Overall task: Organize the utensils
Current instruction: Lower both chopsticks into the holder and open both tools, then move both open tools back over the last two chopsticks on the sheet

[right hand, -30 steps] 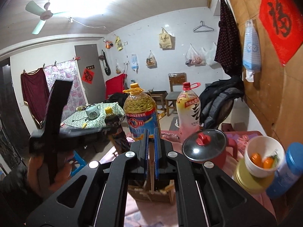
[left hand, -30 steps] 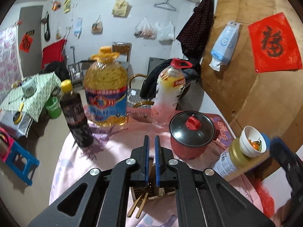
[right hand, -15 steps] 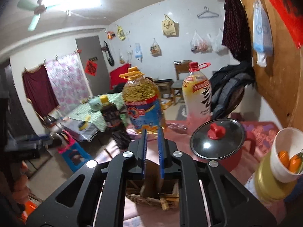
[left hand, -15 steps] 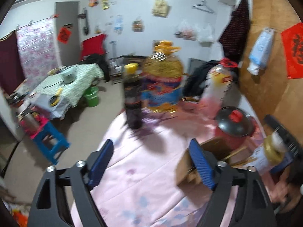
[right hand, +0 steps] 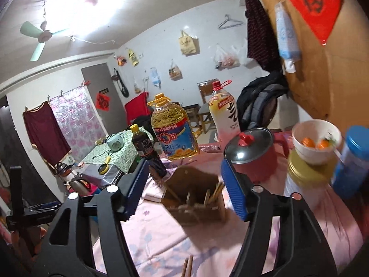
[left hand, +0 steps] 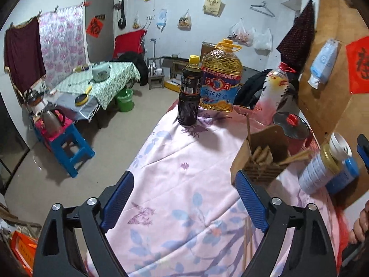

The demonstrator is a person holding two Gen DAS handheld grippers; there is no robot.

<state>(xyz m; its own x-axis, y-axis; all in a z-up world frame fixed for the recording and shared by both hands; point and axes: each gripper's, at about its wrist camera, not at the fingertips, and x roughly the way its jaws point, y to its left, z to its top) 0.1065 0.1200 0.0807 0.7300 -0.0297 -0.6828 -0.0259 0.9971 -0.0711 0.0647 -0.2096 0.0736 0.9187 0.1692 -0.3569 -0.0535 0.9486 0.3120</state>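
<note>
A brown cardboard utensil holder (left hand: 265, 154) stands on the pink floral tablecloth (left hand: 184, 180) with several wooden chopsticks in it. It also shows in the right wrist view (right hand: 196, 198). My left gripper (left hand: 184, 203) is open and empty, above the cloth to the left of the holder. My right gripper (right hand: 184, 189) is open and empty, its jaws spread above and in front of the holder. A pair of loose chopsticks (right hand: 187, 266) lies on the cloth near the front edge; a thin one (left hand: 246, 240) shows in the left wrist view.
Behind the holder stand a dark sauce bottle (left hand: 189, 94), a big oil jug (left hand: 220, 80), a drink bottle (left hand: 272, 94) and a red pot with a glass lid (left hand: 291, 127). At the right are a gold-lidded jar (right hand: 306, 175) bearing a white bowl (right hand: 316, 140) and a blue-lidded container (right hand: 352, 161).
Both grippers have opened; the right one let a chopstick go into the holder. The left gripper has pulled back and to the left of the holder.
</note>
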